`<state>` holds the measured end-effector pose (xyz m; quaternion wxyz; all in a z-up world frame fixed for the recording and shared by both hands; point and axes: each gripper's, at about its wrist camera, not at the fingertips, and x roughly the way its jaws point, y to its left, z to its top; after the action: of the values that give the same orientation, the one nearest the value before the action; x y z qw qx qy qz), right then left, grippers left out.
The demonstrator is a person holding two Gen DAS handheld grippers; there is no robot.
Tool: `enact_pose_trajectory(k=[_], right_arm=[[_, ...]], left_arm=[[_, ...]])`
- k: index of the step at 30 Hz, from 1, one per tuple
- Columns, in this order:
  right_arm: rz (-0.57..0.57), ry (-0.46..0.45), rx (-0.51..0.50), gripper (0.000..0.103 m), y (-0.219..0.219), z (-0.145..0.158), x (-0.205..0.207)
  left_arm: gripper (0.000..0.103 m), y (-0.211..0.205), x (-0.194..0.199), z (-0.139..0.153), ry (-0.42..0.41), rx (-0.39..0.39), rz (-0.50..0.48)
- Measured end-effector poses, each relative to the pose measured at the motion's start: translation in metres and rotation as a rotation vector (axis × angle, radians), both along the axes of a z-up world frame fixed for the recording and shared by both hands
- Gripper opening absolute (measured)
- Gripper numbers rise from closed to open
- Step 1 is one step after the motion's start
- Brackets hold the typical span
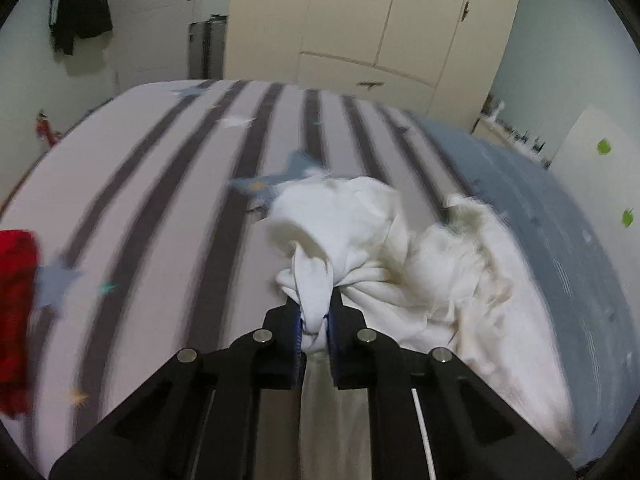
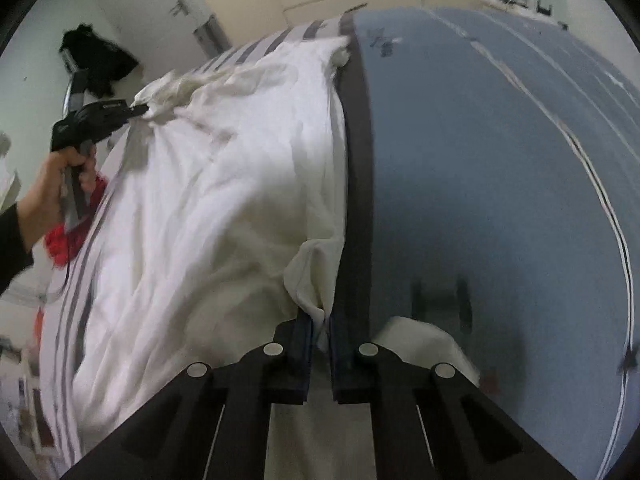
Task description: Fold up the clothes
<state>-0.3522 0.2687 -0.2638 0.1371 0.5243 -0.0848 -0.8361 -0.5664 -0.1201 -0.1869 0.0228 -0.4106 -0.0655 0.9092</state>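
Both tongs, left (image 1: pixel 314 316) and right (image 2: pixel 320 328), clamped on white garment (image 2: pixel 208 184)

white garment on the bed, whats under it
The white garment lies on the striped sheet and meets the blue cover. Stripes show around its edges; whatever lies beneath its bunched middle is covered.

White garment (image 1: pixel 360 216), grey-striped bedsheet (image 1: pixel 160 184)
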Motion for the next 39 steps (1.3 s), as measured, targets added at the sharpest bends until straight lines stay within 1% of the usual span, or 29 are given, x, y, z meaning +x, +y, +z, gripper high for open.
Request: enact_pose_trajectory(k=[2,6,8,10,11,12,13,14,15,16,18,20,21,23,26,28,32,35,36,37,38,39], right_arm=[[0.025,-0.032,-0.013,0.006,-0.001,0.003,0.023],[0.078,-0.101,-0.012,0.006,-0.014,0.002,0.061],[0.096,-0.132,-0.018,0.006,-0.019,0.000,0.073],[0.130,-0.149,-0.021,0.006,-0.027,0.002,0.084],[0.148,-0.149,-0.008,0.006,-0.031,0.003,0.086],[0.163,-0.148,0.007,0.008,-0.035,0.006,0.087],[0.160,-0.130,0.033,0.012,-0.035,0.011,0.085],[0.130,-0.115,0.029,0.014,-0.030,0.016,0.078],[0.100,-0.100,0.025,0.026,-0.025,0.022,0.070],[0.070,-0.084,0.021,0.039,-0.020,0.027,0.062],[0.019,-0.038,0.019,0.047,-0.009,0.037,0.044],[-0.024,0.022,0.022,0.047,0.001,0.046,0.022],[-0.044,0.051,0.027,0.047,0.005,0.049,0.009],[-0.095,0.106,0.064,0.050,0.013,0.052,-0.019],[-0.178,0.148,0.058,0.052,0.031,0.046,-0.064],[-0.208,0.137,0.080,0.052,0.034,0.029,-0.097],[-0.214,0.094,0.113,0.052,0.035,-0.002,-0.147],[-0.205,0.078,0.120,0.052,0.033,-0.013,-0.165],[-0.199,0.081,0.123,0.052,0.032,-0.016,-0.167],[-0.196,0.078,0.126,0.052,0.031,-0.019,-0.168],[-0.193,0.076,0.129,0.052,0.031,-0.022,-0.168],[-0.190,0.074,0.133,0.052,0.030,-0.024,-0.169]], left_arm=[[0.009,-0.024,0.016,-0.009,-0.042,-0.046,0.030],[0.009,-0.060,0.042,-0.026,-0.119,-0.086,0.117],[0.009,-0.066,0.057,-0.035,-0.166,-0.116,0.131],[0.009,-0.064,0.071,-0.043,-0.208,-0.129,0.115],[0.010,-0.063,0.078,-0.048,-0.229,-0.136,0.108],[0.011,-0.062,0.083,-0.047,-0.230,-0.136,0.105],[0.012,-0.060,0.087,-0.043,-0.214,-0.132,0.107],[0.019,-0.055,0.090,-0.036,-0.190,-0.130,0.108],[0.026,-0.049,0.091,-0.027,-0.157,-0.130,0.109],[0.029,-0.042,0.093,-0.018,-0.124,-0.130,0.109],[0.043,-0.019,0.093,0.000,-0.058,-0.142,0.082],[0.050,0.011,0.088,0.016,0.003,-0.156,0.040],[0.057,0.029,0.086,0.022,0.037,-0.142,0.010],[0.067,0.062,0.078,0.028,0.064,-0.107,-0.043],[0.069,0.118,0.059,0.020,0.047,-0.043,-0.122],[0.069,0.157,0.048,0.006,0.008,-0.013,-0.181],[0.069,0.222,0.031,-0.028,-0.064,-0.004,-0.271],[0.069,0.252,0.026,-0.049,-0.117,0.000,-0.309],[0.059,0.258,0.024,-0.057,-0.140,-0.007,-0.329],[0.045,0.259,0.023,-0.064,-0.158,-0.019,-0.335],[0.017,0.258,0.024,-0.069,-0.176,-0.028,-0.331],[0.006,0.254,0.024,-0.073,-0.185,-0.026,-0.324]])
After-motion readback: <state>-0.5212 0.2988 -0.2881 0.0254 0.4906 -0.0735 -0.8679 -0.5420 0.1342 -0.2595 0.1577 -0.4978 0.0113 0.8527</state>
